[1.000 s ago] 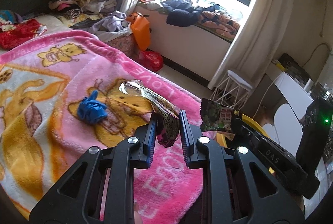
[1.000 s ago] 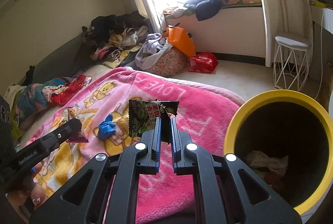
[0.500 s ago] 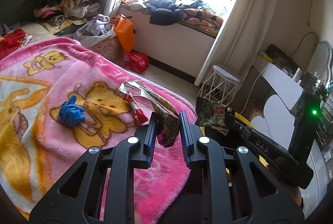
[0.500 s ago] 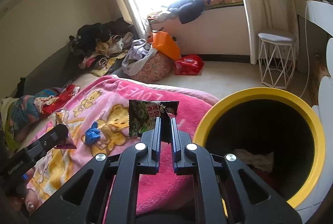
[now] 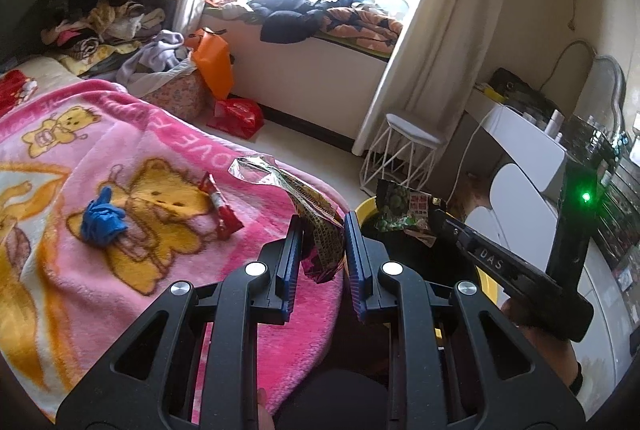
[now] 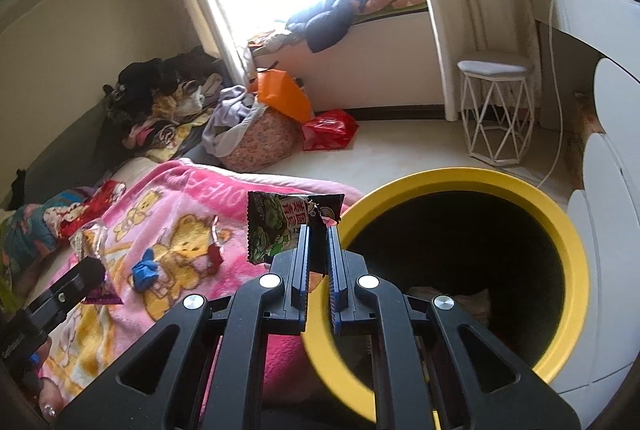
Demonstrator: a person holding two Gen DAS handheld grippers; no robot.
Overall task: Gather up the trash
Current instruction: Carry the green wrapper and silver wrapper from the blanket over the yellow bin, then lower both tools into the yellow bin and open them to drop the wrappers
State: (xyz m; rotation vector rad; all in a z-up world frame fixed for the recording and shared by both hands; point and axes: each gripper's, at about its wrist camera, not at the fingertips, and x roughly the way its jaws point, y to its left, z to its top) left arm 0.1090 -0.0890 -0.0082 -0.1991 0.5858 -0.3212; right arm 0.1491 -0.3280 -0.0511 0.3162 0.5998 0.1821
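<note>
Blanket (image 5: 132, 166): pink fleece printed with yellow bears, spread over the bed, filling the 9 o'clock half of the left wrist view.
Bin (image 6: 568, 242): round, yellow-rimmed, dark inside, on the floor against the bed's edge; fills 3 to 5 o'clock of the right wrist view, pale scraps lying at its bottom.
Stool (image 6: 496, 110): white wire frame with padded top, on the floor beyond the bin at 1 o'clock.
Left gripper (image 5: 322, 234): black with blue pads, jaws narrowed on the crumpled foil snack bag (image 5: 308, 206), held up over the blanket's edge, its silver mouth flaring toward 11 o'clock.
Right gripper (image 6: 318, 242): jaws nearly closed, pinching 1 lower corner of the green snack wrapper (image 6: 276, 226), which stands upright just at the bin's near rim, at 9 o'clock of the opening.
Red plastic bag (image 6: 330, 128): on the floor at 12 o'clock, beside the floral laundry sack.
Red wrapper (image 5: 220, 208): flat on the blanket, on the bear print, near the foil bag at its 9 o'clock.
Blue scrap (image 5: 102, 220): bunched up on the blanket, at 9 o'clock of the red wrapper, apart from it.
</note>
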